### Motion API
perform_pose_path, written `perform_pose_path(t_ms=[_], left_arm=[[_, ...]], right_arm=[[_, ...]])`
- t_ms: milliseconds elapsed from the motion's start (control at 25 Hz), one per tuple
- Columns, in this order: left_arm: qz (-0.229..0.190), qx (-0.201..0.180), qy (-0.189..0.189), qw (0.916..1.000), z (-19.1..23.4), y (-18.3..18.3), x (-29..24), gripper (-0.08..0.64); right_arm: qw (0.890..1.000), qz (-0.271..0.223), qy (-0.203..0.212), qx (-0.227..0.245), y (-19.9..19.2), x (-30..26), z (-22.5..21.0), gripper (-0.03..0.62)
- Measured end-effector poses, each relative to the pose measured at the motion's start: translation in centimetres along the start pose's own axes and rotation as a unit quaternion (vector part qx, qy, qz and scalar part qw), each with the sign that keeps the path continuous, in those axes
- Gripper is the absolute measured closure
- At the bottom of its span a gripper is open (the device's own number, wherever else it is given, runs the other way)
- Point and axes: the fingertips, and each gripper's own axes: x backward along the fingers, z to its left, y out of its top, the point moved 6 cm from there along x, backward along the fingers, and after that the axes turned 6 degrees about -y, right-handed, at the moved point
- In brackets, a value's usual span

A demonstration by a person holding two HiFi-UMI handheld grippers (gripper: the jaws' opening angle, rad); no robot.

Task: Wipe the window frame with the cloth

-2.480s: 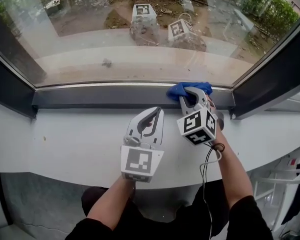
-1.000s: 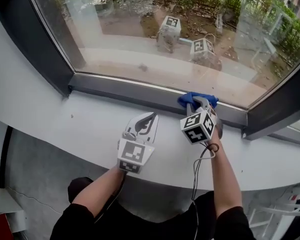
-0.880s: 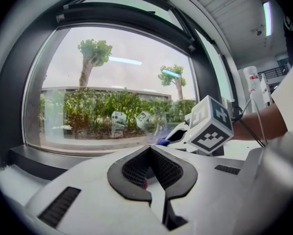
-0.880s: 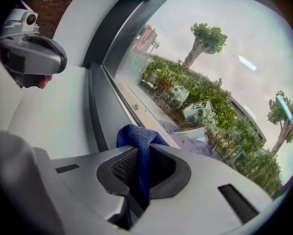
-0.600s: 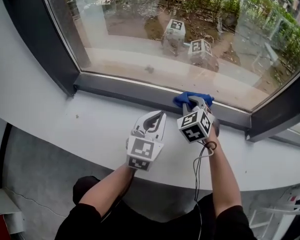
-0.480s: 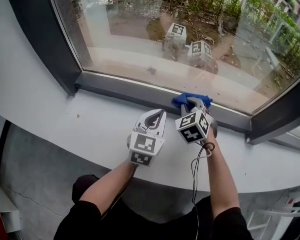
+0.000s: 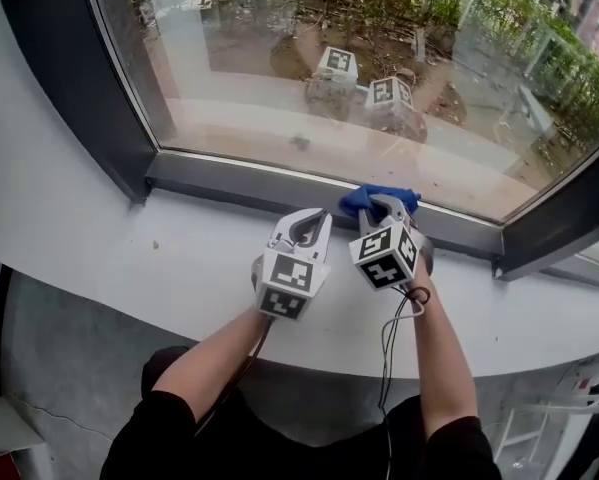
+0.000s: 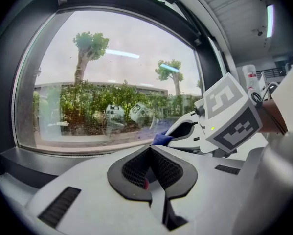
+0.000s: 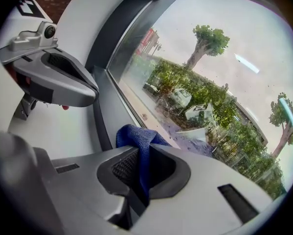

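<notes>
A blue cloth (image 7: 372,198) is pressed against the dark grey bottom rail of the window frame (image 7: 241,181), right of its middle. My right gripper (image 7: 387,204) is shut on the cloth, which bunches out past the jaw tips (image 9: 136,137). My left gripper (image 7: 315,218) is shut and holds nothing; it hovers over the white sill (image 7: 129,253), just left of the right gripper and short of the rail. In the left gripper view its jaws (image 8: 150,149) meet, with the right gripper (image 8: 223,117) and the cloth (image 8: 162,139) ahead to the right.
The glass pane (image 7: 309,78) rises straight behind the rail and mirrors both marker cubes. Dark uprights close the frame at the left (image 7: 69,78) and right (image 7: 569,218). The sill ends in a rounded front edge (image 7: 279,353) above the floor.
The right gripper has slid the cloth a little leftward along the rail, away from the right corner. The left gripper has come forward and closer to the right one.
</notes>
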Motion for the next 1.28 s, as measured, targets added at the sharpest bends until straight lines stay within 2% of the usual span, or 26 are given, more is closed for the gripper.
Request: perform_pose_path(t_ms=[160, 560, 720, 880, 1120, 1280], left_arm=[[0.002, -0.013, -0.015, 0.9998, -0.2, 0.1, -0.2, 0.555], [0.007, 0.009, -0.016, 0.9998, 3.5, -0.9, 1.2, 0.555], [0.019, -0.001, -0.024, 0.9995, 3.7, -1.5, 1.8, 0.555], [0.016, 0.023, -0.03, 0.9992, 4.2, -1.5, 2.2, 0.555], [0.006, 0.043, -0.021, 0.9988, 5.0, -1.3, 2.9, 0.555], [0.012, 0.043, 0.005, 0.999, 6.5, -1.5, 3.9, 0.555]], right_arm=[[1.0, -0.001, -0.002, -0.003, 0.0, -0.4, 0.3, 0.569], [1.0, 0.013, -0.006, -0.006, 1.8, -1.1, 1.1, 0.569], [1.0, 0.02, -0.008, -0.011, 2.1, -1.0, 1.3, 0.569], [1.0, 0.024, -0.012, -0.01, 2.9, -1.5, 1.8, 0.569], [1.0, 0.022, -0.005, 0.0, 5.0, -2.3, 3.3, 0.569], [1.0, 0.017, 0.011, 0.008, 6.9, -2.8, 4.6, 0.569]])
